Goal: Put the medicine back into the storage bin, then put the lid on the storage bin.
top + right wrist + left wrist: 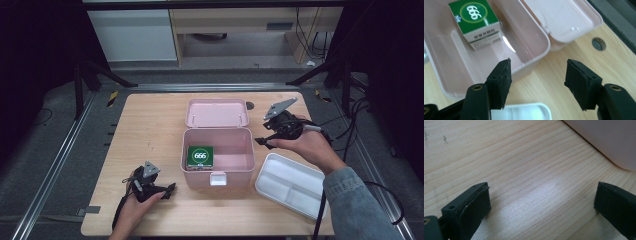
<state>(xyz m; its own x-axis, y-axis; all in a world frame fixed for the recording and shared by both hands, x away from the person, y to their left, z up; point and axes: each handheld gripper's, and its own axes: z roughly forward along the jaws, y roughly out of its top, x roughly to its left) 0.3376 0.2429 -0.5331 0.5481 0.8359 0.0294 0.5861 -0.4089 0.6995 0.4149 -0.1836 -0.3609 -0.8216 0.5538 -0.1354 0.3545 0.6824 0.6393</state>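
Fingers of both grippers are standing apart with nothing between them: the right gripper point(267, 141) is hanging open just off the right wall of the pink box, and the left gripper point(170, 189) is resting open on the bare wood to the box's front left.

Going down in size, the wooden table point(150, 130) is carrying everything. The pink box point(230, 157) is sitting at its middle with its lid point(216, 113) lying folded back flat behind it. A white divided tray point(290, 182) is lying just beside the box's right front corner, under the right forearm. Smallest, the green carton point(200, 156) marked 666 is lying flat inside the box, against its left side; in the right gripper view the same carton point(477, 21) is showing beyond the pads point(502, 82).

Judging by this layout, the work seems to be sitting between steps, with the right gripper looking into the box and neither tool gripping anything. A likely next move is either reaching in for the carton or closing the lid; the first calls for tilting the jaws down over the wall and spanning the carton's narrow sides.
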